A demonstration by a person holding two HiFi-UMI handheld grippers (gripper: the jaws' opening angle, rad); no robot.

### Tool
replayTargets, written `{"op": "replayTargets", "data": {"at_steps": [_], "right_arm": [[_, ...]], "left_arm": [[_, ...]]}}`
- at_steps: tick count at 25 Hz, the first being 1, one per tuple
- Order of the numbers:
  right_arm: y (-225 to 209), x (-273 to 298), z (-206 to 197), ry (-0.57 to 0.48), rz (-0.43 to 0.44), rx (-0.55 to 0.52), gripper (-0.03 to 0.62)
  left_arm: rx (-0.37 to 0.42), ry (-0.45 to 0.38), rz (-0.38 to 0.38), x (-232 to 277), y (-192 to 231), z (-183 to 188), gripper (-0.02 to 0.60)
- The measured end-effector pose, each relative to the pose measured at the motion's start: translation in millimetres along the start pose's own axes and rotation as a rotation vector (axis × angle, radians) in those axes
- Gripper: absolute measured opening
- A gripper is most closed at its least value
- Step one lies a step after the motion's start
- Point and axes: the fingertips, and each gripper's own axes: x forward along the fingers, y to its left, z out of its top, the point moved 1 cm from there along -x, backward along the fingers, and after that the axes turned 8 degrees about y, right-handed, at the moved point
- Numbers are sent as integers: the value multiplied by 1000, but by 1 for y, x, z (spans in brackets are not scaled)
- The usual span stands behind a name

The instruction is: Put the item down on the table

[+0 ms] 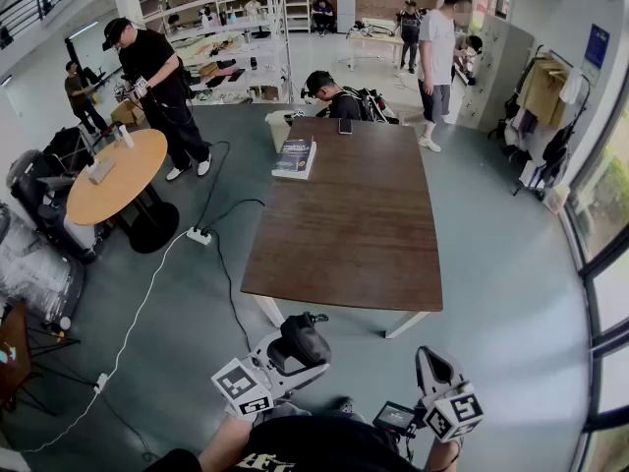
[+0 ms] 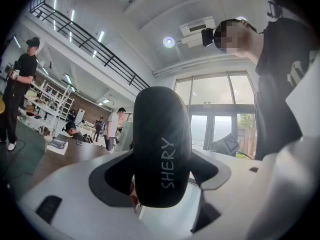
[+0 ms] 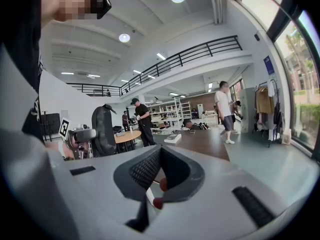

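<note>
Black, smooth and oblong, with pale "SHERY" lettering on its side, the case (image 2: 161, 149) sits clamped between the wide-spread jaws of the left hand-held gripper (image 1: 287, 360), above the floor (image 1: 177, 342), just short of the brown worktop (image 1: 354, 214). The right hand-held gripper (image 3: 159, 176) has its jaws together, empty.

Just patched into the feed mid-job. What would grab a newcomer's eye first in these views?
The black case marked SHERY, clamped in the left gripper, fills the middle of the left gripper view. Ahead of the person lies the long brown table, bare except for some books at its far left corner and a phone at the far edge. The right gripper is shut with nothing in it.
</note>
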Motion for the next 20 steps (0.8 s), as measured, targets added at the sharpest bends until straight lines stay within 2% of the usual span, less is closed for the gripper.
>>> {"op": "replayTargets", "data": {"at_steps": [7,20], "right_arm": [[-27,-13,-6,4,14,1,-15],[-48,-35,-19,9,34,6,-15]], "left_arm": [[0,8,9,26,-18,-5,342],[3,19,38,39,-48,-14,342]]}}
